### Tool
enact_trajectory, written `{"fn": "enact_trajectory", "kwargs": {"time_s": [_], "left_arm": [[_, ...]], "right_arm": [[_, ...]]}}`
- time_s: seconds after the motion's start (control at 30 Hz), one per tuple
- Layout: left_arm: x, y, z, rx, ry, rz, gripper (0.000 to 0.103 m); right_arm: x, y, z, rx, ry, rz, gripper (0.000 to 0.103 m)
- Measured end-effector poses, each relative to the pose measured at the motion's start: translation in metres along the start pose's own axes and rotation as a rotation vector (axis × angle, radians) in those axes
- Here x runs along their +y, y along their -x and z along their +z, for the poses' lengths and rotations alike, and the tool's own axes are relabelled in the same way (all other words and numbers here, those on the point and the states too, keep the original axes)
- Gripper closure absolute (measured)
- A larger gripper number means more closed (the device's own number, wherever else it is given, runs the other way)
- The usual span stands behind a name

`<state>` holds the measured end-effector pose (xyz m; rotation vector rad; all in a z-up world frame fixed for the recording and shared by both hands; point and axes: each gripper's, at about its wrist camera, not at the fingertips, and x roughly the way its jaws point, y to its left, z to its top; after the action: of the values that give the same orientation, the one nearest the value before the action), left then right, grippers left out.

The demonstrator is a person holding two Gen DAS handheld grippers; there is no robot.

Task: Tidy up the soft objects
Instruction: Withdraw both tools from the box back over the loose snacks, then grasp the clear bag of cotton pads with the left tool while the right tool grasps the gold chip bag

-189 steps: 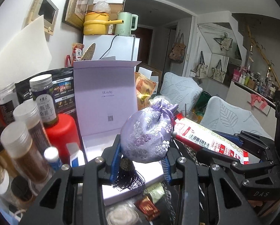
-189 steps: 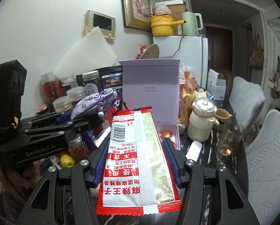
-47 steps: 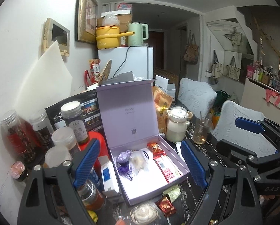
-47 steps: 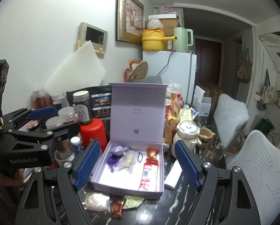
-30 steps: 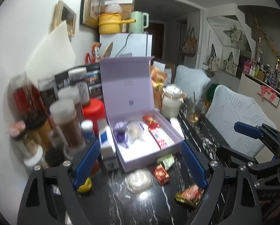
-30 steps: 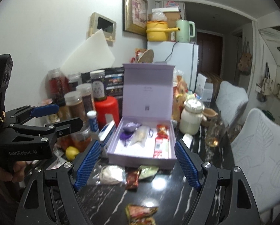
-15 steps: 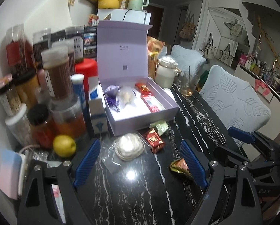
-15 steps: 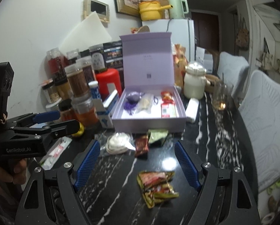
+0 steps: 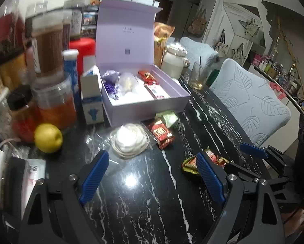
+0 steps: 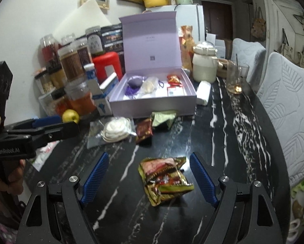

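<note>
Black white-veined marble tabletop, jars crowded at wall. Open lilac cardboard gift box holds purple pouch. Right gripper spread wide around crumpled gold-red snack packet; left gripper spread, empty.

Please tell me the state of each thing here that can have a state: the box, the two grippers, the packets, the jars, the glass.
Lilac gift box: lid open, upright.
Purple pouch: inside the box.
Left gripper: open, empty.
Right gripper: open, empty, jaws either side of crumpled snack packet.
Red snack packet: on the table, outside the box.
White ceramic jar: lidded.
Glass: upright, a little amber liquid.
</note>
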<state>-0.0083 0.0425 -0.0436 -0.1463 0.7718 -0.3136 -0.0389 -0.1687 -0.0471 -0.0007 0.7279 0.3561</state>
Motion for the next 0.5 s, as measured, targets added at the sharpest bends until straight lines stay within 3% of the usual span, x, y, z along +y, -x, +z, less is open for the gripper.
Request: {"fn": "enact_trajectory", "kwargs": {"time_s": [0.2,0.33,0.5], "left_arm": [[0.011,-0.023,-0.007,0.043,0.041,-0.022,0.015],[0.015,-0.033,-0.005,0.043,0.047,-0.019,0.015],[0.018,-0.048,0.006,0.047,0.027,-0.002,0.015]], "right_arm": [[-0.008,-0.019,-0.011,0.059,0.004,-0.047,0.021],[-0.015,-0.028,-0.014,0.088,0.008,-0.049,0.009],[-0.02,-0.042,-0.014,0.116,0.027,-0.057,0.008]]}}
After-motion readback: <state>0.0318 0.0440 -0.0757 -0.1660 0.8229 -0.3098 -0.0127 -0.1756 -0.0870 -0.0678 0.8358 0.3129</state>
